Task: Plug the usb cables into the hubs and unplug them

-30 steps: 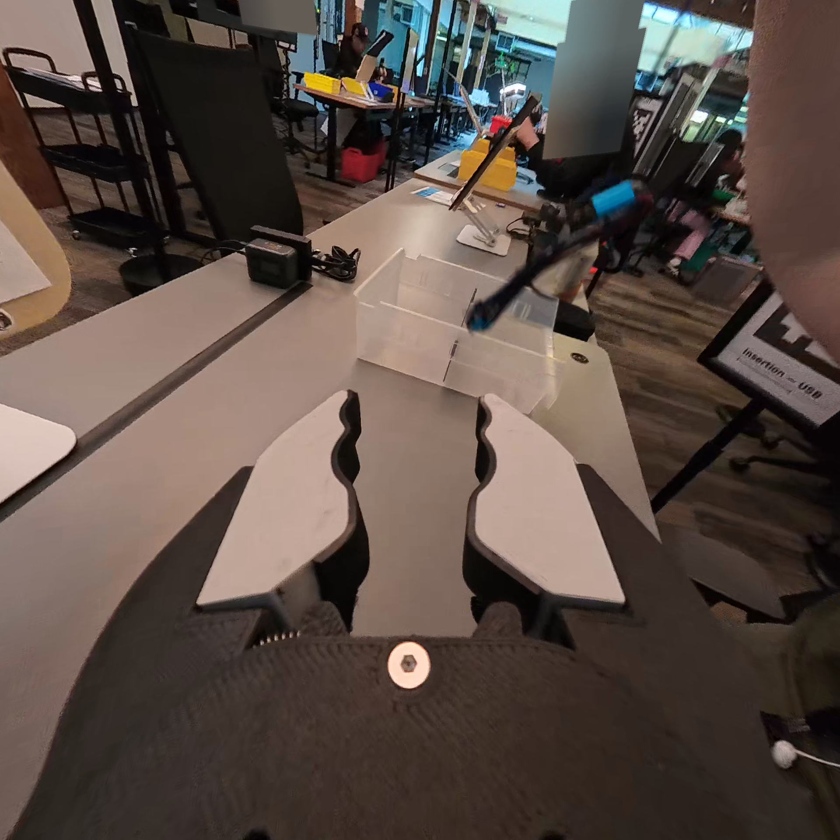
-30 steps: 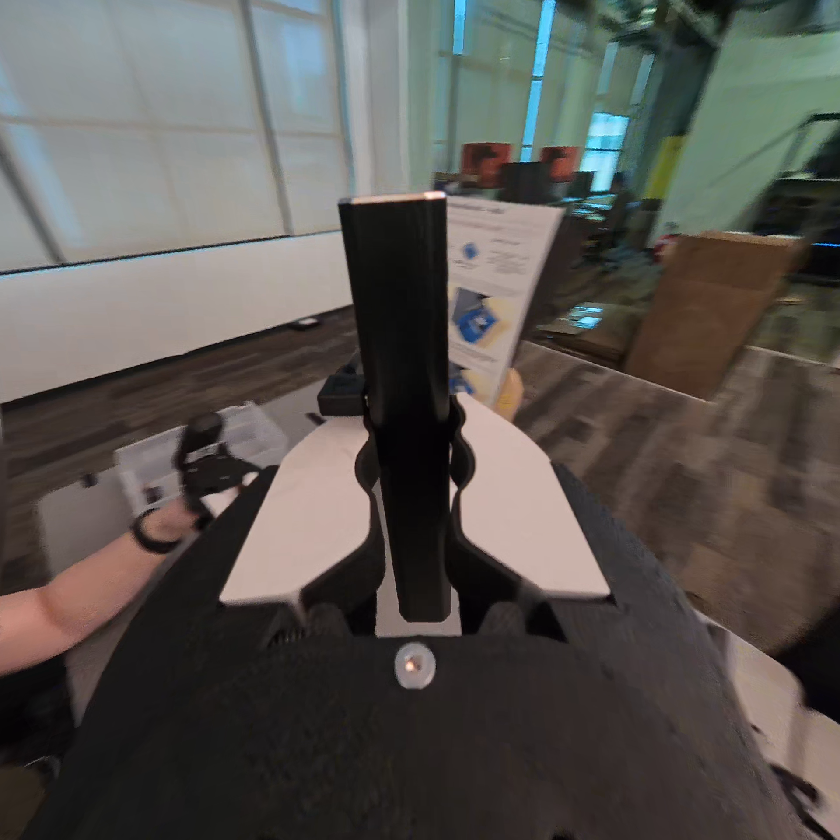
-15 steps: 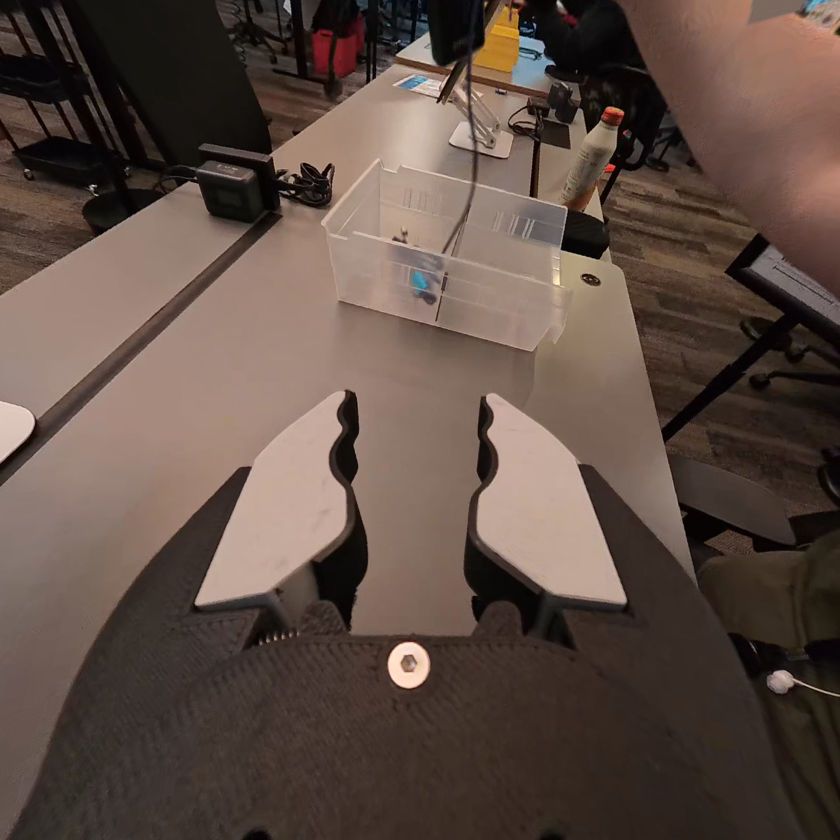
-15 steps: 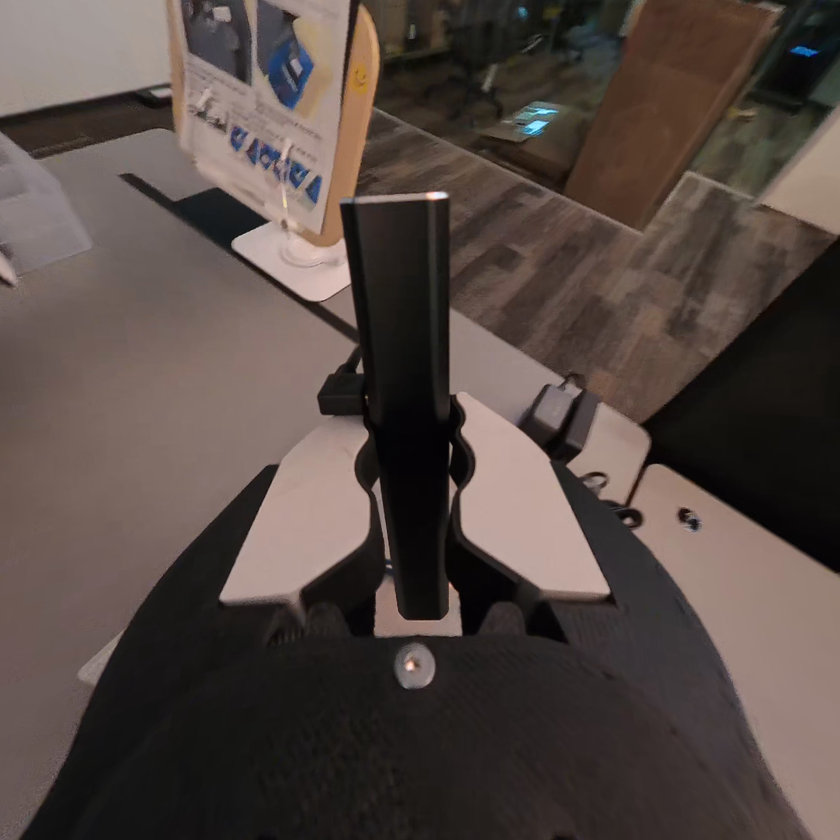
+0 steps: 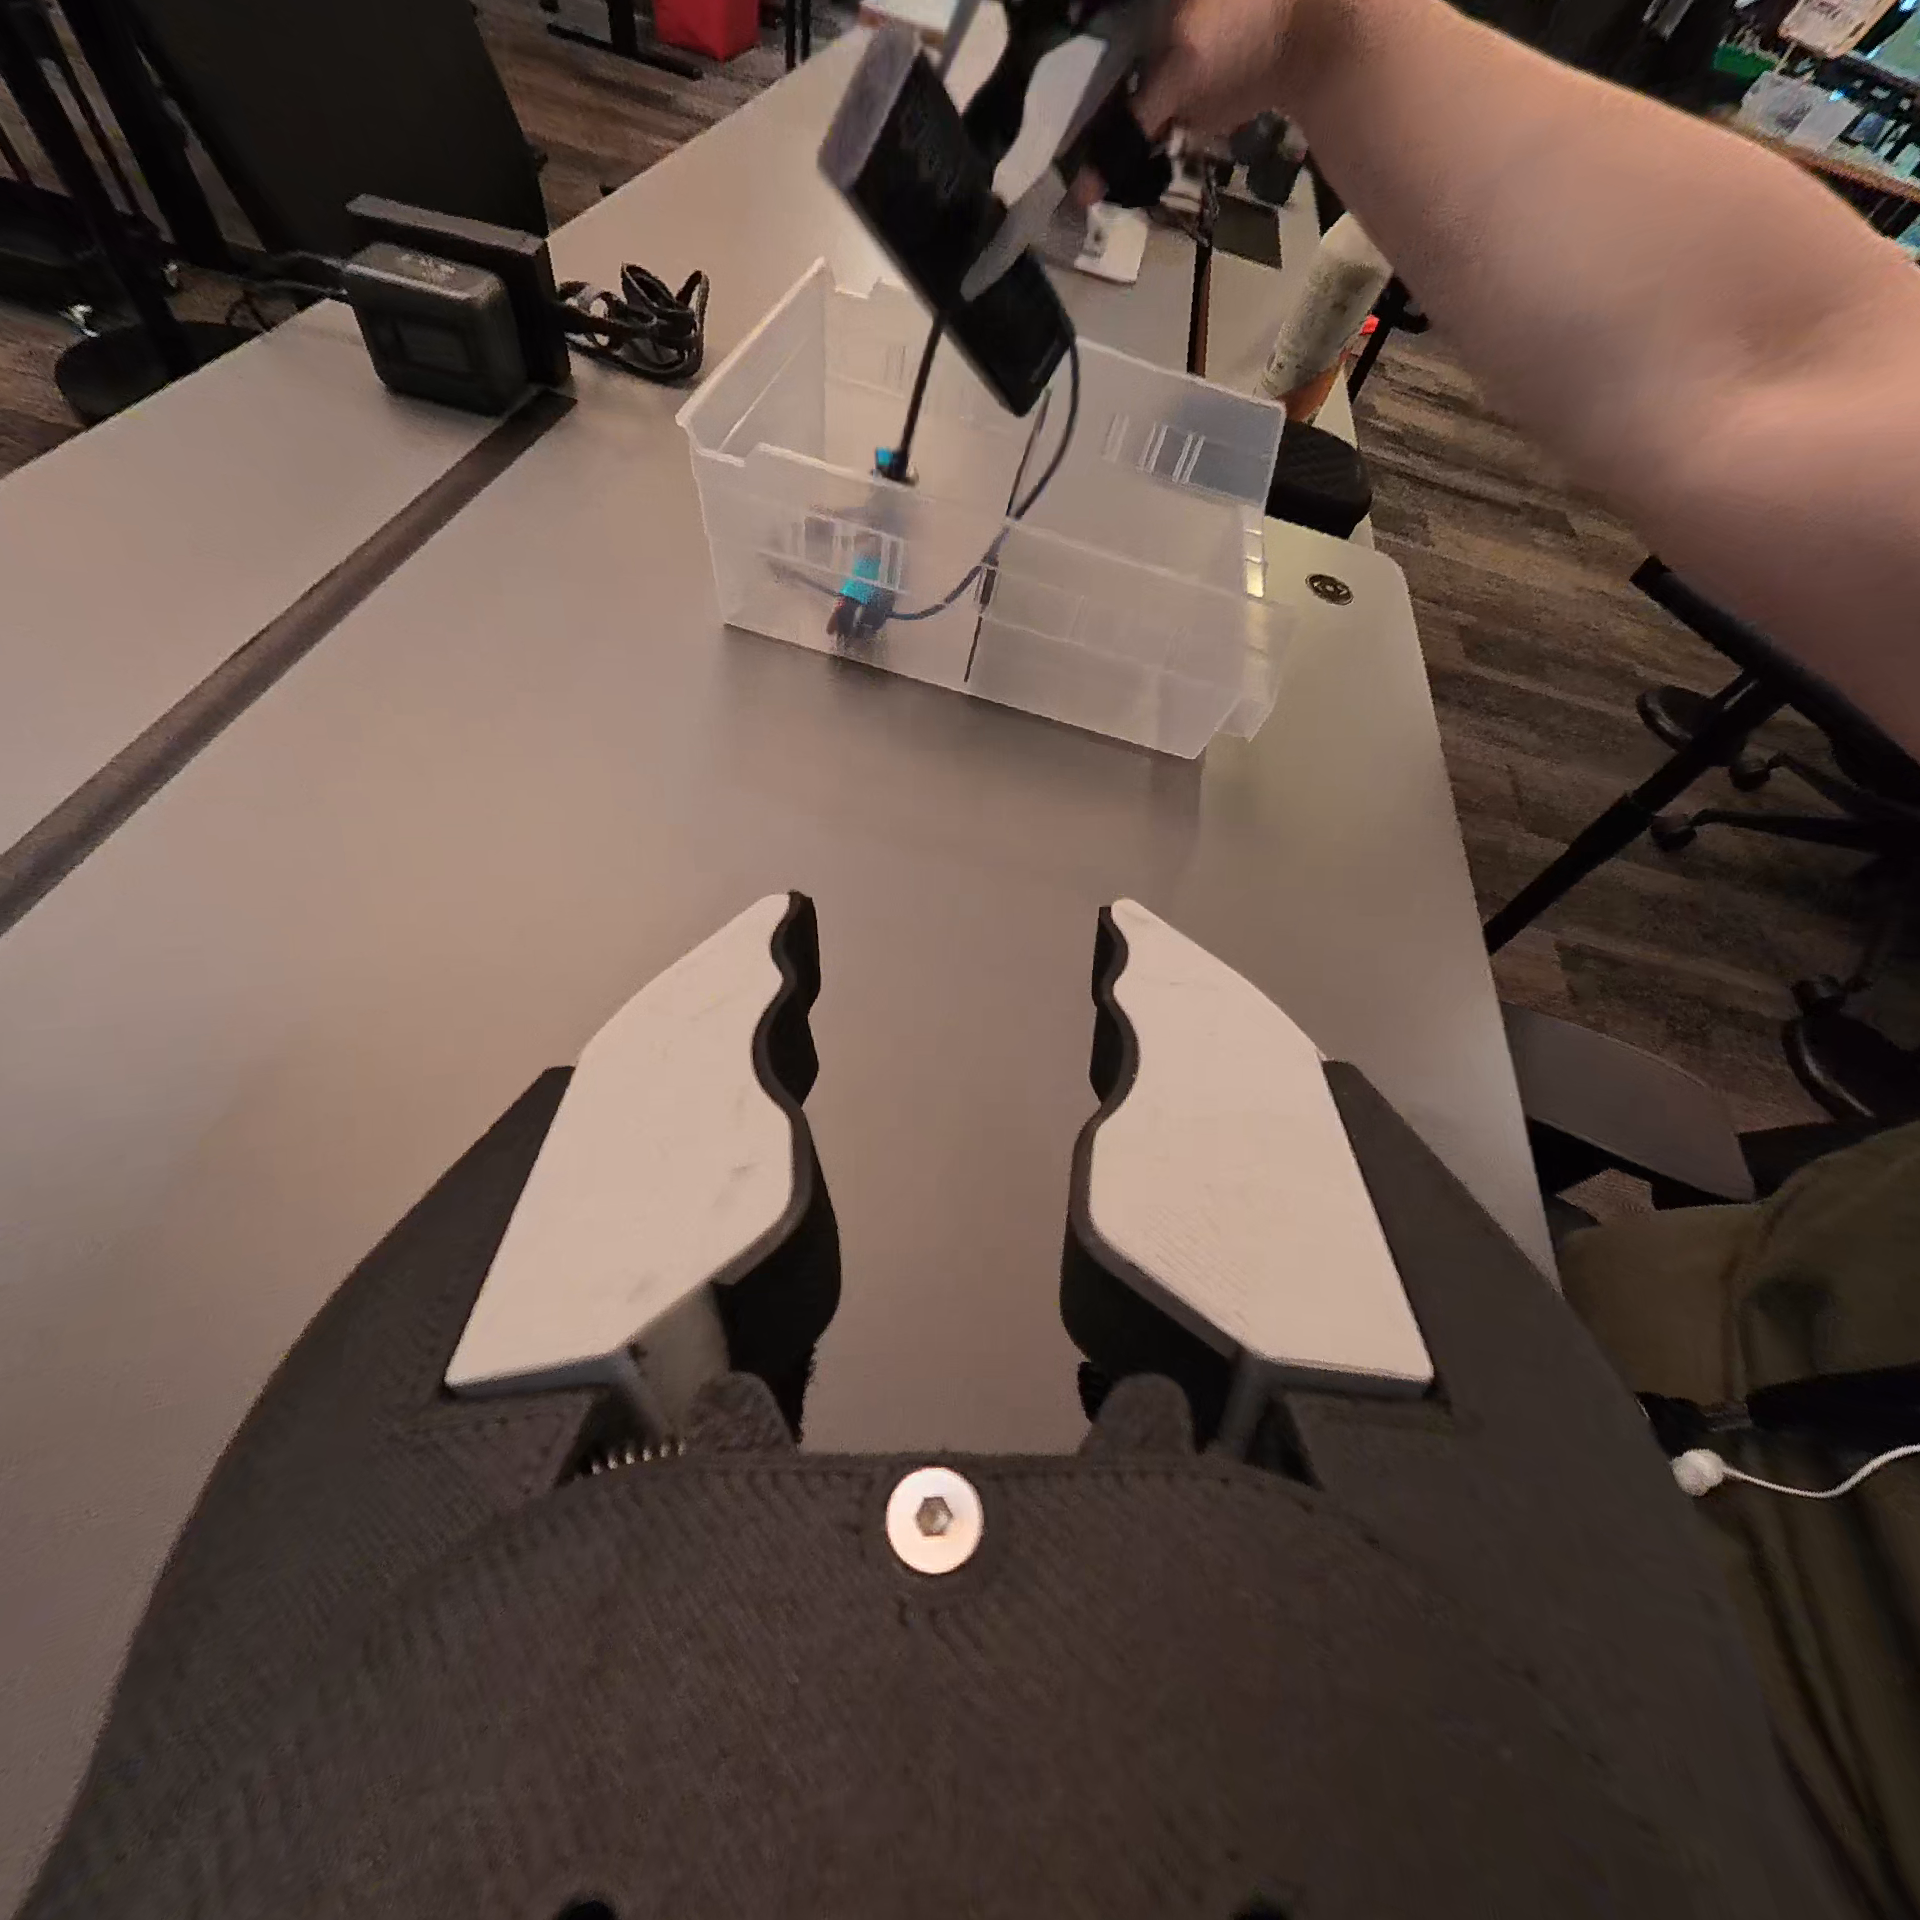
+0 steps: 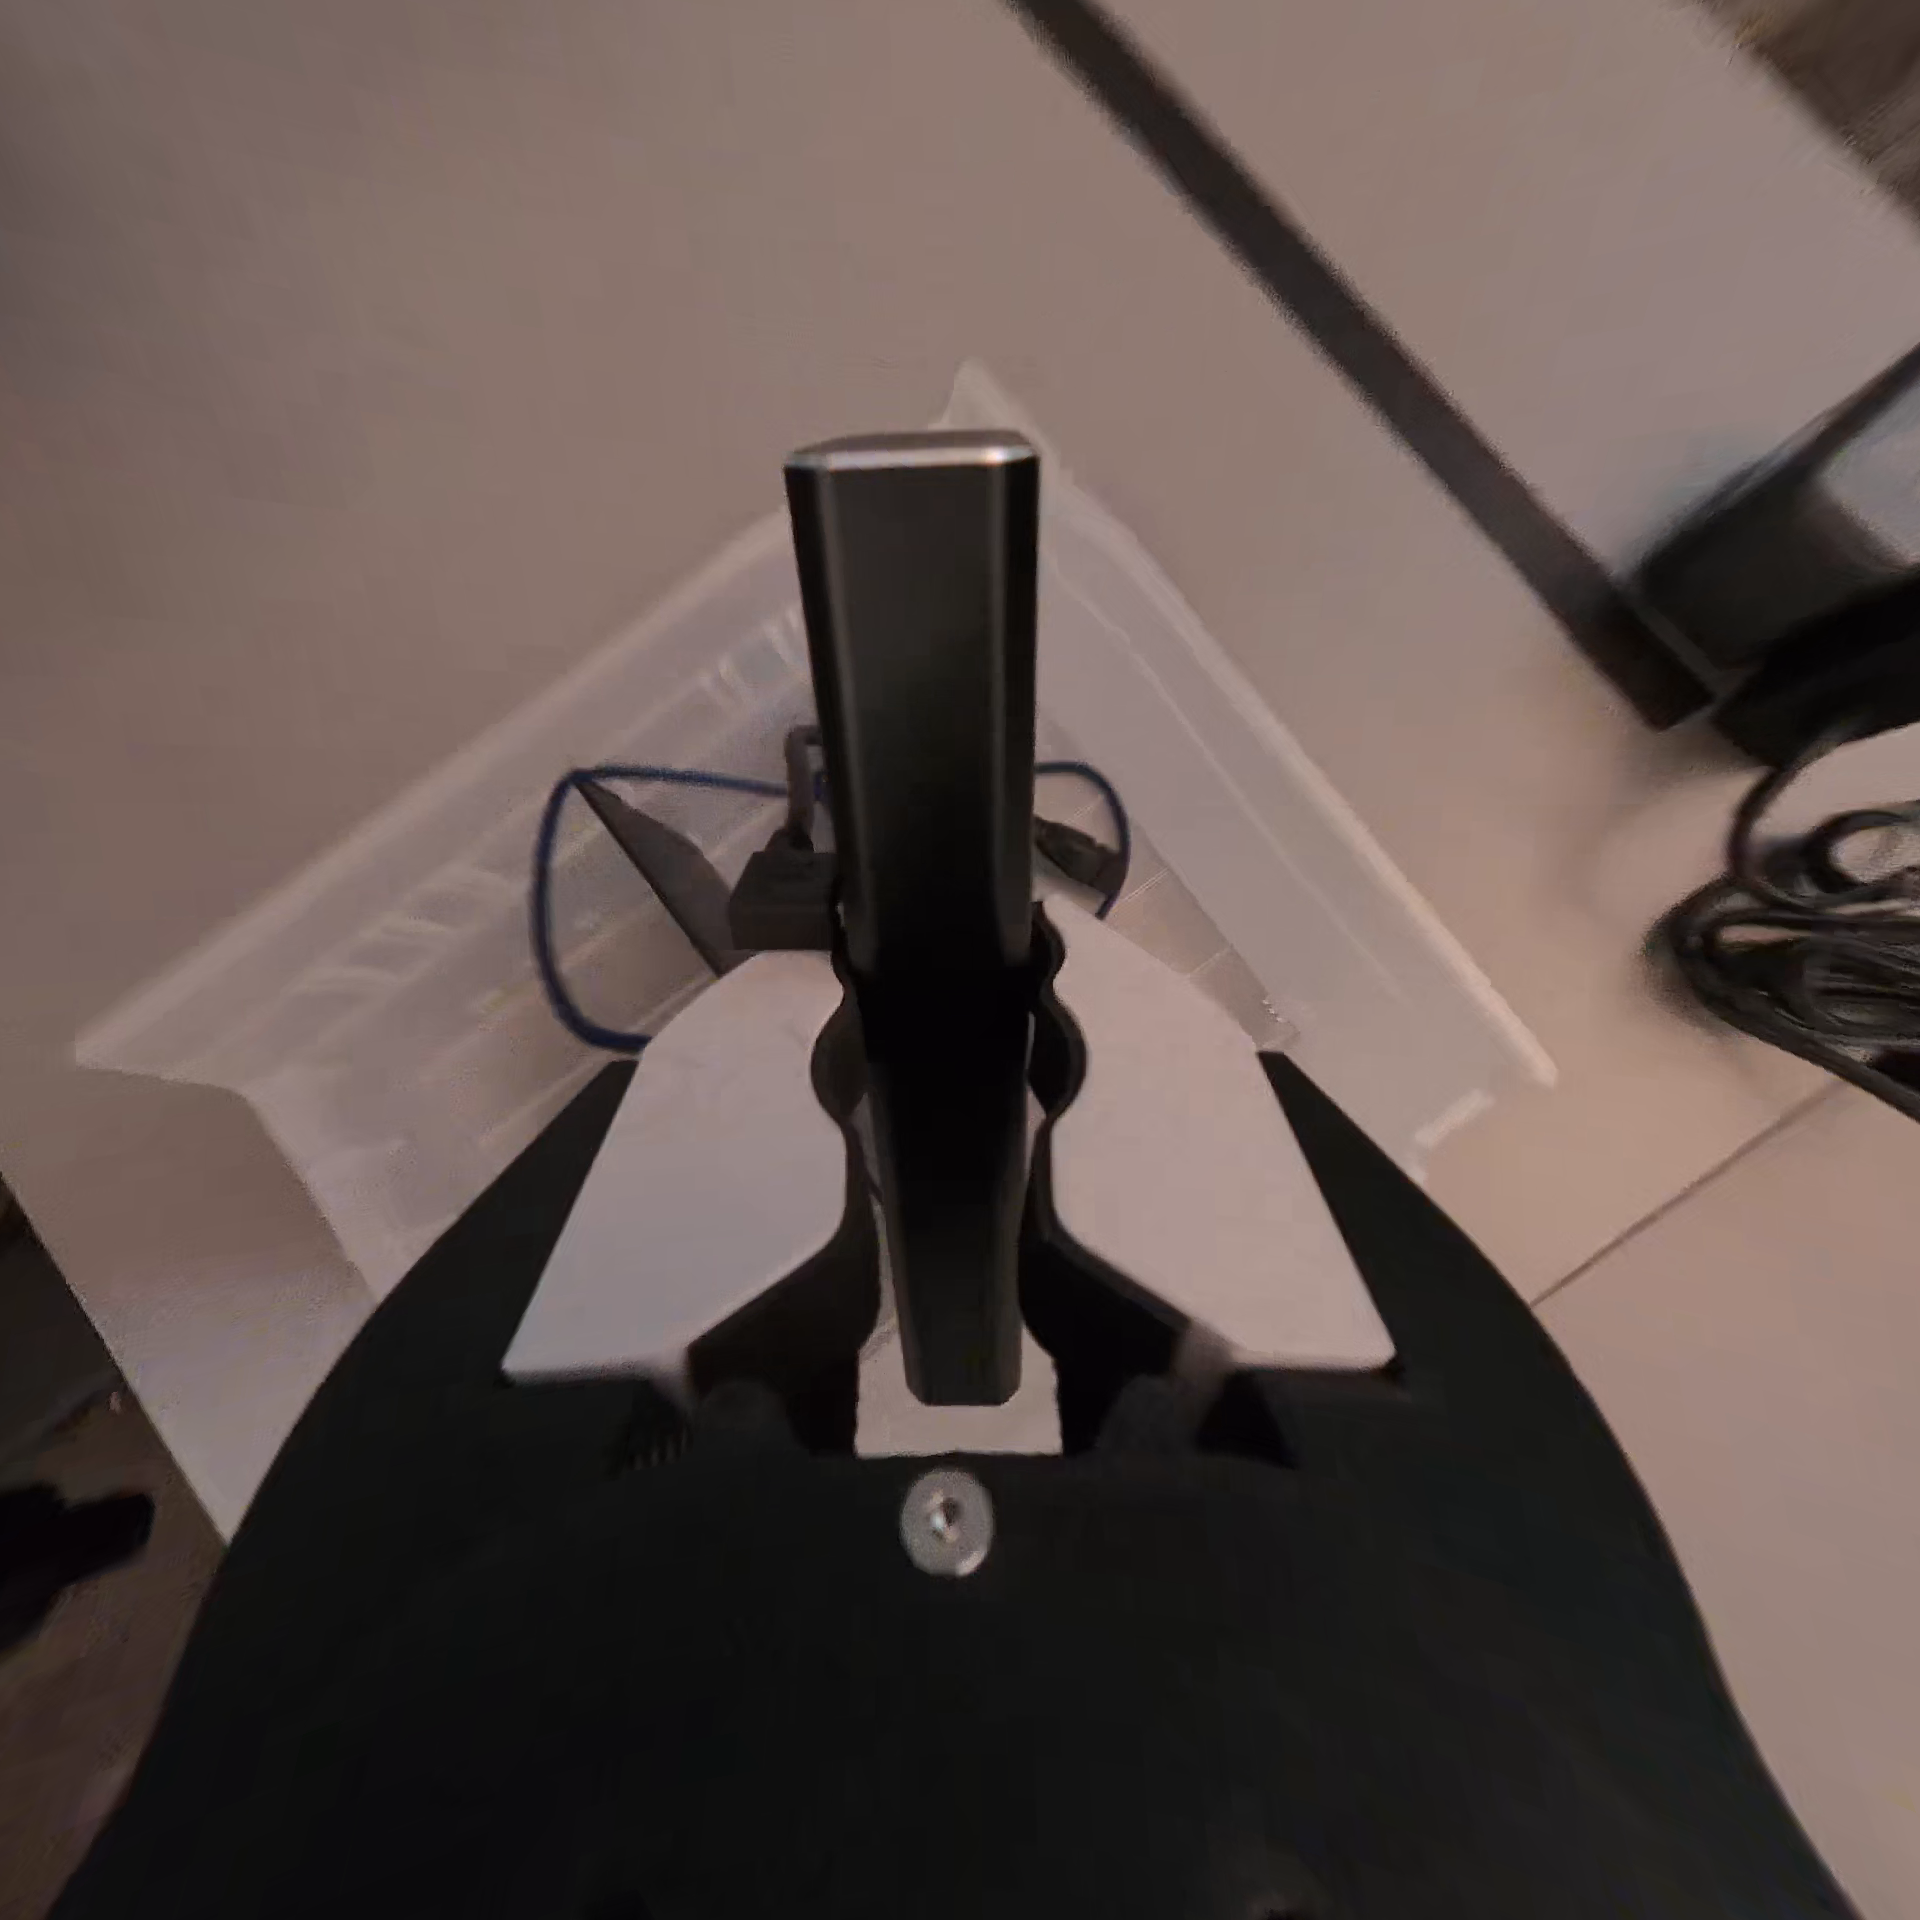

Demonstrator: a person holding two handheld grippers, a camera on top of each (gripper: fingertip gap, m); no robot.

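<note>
The black hub [image 6: 914,883] is pinched between the fingers of the right gripper [image 6: 940,977] and is held in the air above the clear bin [image 5: 1143,665], which stands on the grey table [image 5: 416,831]. The left gripper [image 5: 951,925] is empty, its fingers spread, low over the table and well apart from the bin.

The step in hand is judged to be the lowering of the hub, with its cables, into the bin. It is done well if the hub is brought down slowly, so that the hanging cables [image 5: 1023,488] are not caught on the divider.

One hub and one bin are counted. At least two cables are seen; the exact number cannot be told.
</note>
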